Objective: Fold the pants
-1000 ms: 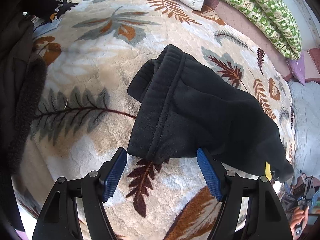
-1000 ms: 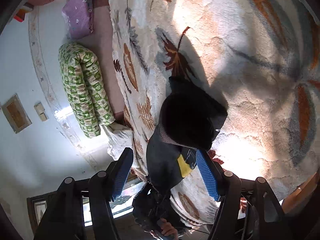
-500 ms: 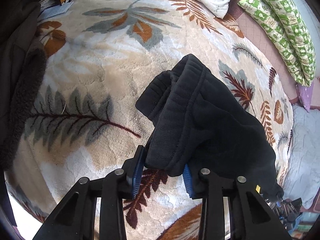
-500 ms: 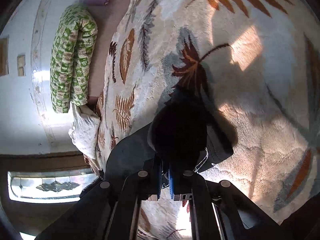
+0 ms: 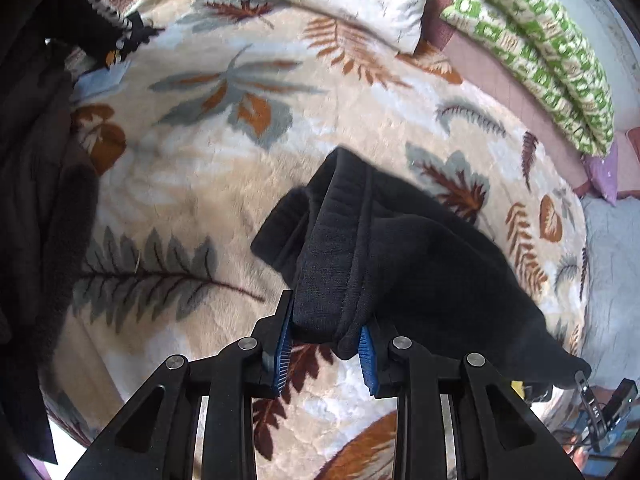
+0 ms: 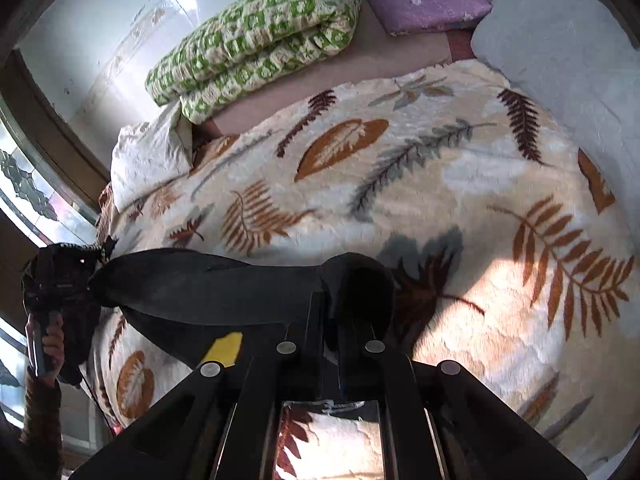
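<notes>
While the black pants (image 5: 420,264) hang stretched above the leaf-print blanket (image 5: 208,168), their long axis runs from the left gripper (image 5: 326,344), clamped on the ribbed waistband bunch, across to the right gripper (image 6: 340,344), whose jaws are pinched tight on a rolled cuff end of the same cloth, so each hand sits at one end and the coming fold depends on bringing those ends together over the blanket. How many layers each grip holds is hard to tell, the fabric's dark folds swallow seams, and a yellow tag (image 6: 222,346) just beside the right gripper is half hidden.
</notes>
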`<state>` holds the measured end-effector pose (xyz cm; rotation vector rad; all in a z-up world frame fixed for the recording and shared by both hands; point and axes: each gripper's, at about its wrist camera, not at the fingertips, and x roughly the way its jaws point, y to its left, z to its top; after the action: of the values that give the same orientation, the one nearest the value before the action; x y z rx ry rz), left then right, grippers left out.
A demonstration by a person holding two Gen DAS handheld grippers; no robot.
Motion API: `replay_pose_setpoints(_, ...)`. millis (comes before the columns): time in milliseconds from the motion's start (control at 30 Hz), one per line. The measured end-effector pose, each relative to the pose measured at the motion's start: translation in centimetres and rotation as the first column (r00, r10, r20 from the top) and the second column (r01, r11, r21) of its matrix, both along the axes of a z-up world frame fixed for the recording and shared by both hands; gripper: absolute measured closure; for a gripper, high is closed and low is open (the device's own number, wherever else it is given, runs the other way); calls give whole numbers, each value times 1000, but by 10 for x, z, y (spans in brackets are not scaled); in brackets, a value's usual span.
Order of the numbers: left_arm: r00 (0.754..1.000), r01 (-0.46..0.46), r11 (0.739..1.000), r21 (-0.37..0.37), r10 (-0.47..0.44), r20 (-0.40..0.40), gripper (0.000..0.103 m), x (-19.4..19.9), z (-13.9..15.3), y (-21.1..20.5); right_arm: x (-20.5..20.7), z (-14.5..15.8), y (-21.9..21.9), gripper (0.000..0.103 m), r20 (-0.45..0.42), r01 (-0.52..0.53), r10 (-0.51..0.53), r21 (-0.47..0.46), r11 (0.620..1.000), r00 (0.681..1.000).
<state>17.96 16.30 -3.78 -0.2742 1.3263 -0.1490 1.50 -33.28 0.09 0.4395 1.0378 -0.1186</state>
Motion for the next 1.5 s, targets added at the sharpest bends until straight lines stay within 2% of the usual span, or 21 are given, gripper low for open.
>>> replay_pose_setpoints(133,999,6,1000,-6,-6,-46,74,-12,-24,8,-32,-27,9,98,-46,-25,26,20,999,999)
replay_pose_setpoints(233,999,13,1000,-14,-13,-41,73,-13,-26,11,-49,-30,15,98,-52,-36,36,15,999,998)
replay_pose_setpoints(400,998,53,999,4,-53,-25,68,-15,-18,11,-68,-34,11,94,-124,-10,13,21,1000,992)
replay_pose_setpoints(500,997,78,996,38,-79,25,59,-24,-1,9,-73,-20,-10,91,-58,75,-68,129,989,996)
replay_pose_setpoints(533,996,80,996,44,-82,37,55,-26,4,9,-72,-16,-16,85,-37,99,-94,175,980,995)
replay_pose_setpoints(567,996,78,996,45,-80,45,50,-28,7,8,-69,-13,-21,74,-17,124,-124,214,969,992)
replay_pose_setpoints(633,996,72,997,33,-74,53,47,-31,11,7,-63,-14,-25,61,0,159,-166,288,944,986)
replay_pose_setpoints(700,996,74,997,24,-75,46,46,-32,12,4,-53,-20,-22,60,-19,172,-175,311,935,984)
replay_pose_setpoints(733,997,72,997,20,-73,40,46,-30,10,3,-47,-24,-18,60,-40,176,-172,283,943,984)
replay_pose_setpoints(800,998,65,998,13,-65,18,46,-24,4,2,-36,-29,-13,70,-65,175,-165,219,960,984)
replay_pose_setpoints(833,998,55,998,14,-55,4,47,-19,0,1,-29,-31,-12,95,-64,155,-144,214,965,987)
replay_pose_setpoints(900,999,35,999,11,-35,-26,50,-8,-7,-2,-11,-20,-11,96,-48,108,-102,141,984,994)
replay_pose_setpoints(1000,999,15,1000,-17,-16,-49,50,-2,-13,-2,5,28,-5,97,113,16,-7,-78,997,994)
replay_pose_setpoints(1067,999,18,1000,2,-18,-46,50,-1,-17,-2,7,27,0,97,70,-42,51,-116,992,996)
replay_pose_setpoints(1167,998,17,1000,1,-17,-62,50,-1,-23,-1,-8,0,19,97,-44,-182,176,-182,966,983)
replay_pose_setpoints(1233,997,13,1000,-4,-13,-72,50,0,-26,2,-27,-13,26,97,-76,-225,215,-174,959,974)
replay_pose_setpoints(1300,997,16,1000,-9,-16,-74,50,1,-26,3,-43,-21,27,95,-90,-226,213,-164,960,973)
replay_pose_setpoints(1333,997,17,1000,-12,-18,-71,50,1,-25,4,-48,-24,25,91,-99,-217,205,-133,967,974)
replay_pose_setpoints(1433,999,28,1000,-7,-28,-31,50,-1,-15,6,-58,-27,17,89,-117,-174,165,-72,982,979)
replay_pose_setpoints(1500,999,36,999,-11,-36,3,46,-6,-6,9,-58,-21,10,86,-98,-136,131,-42,990,986)
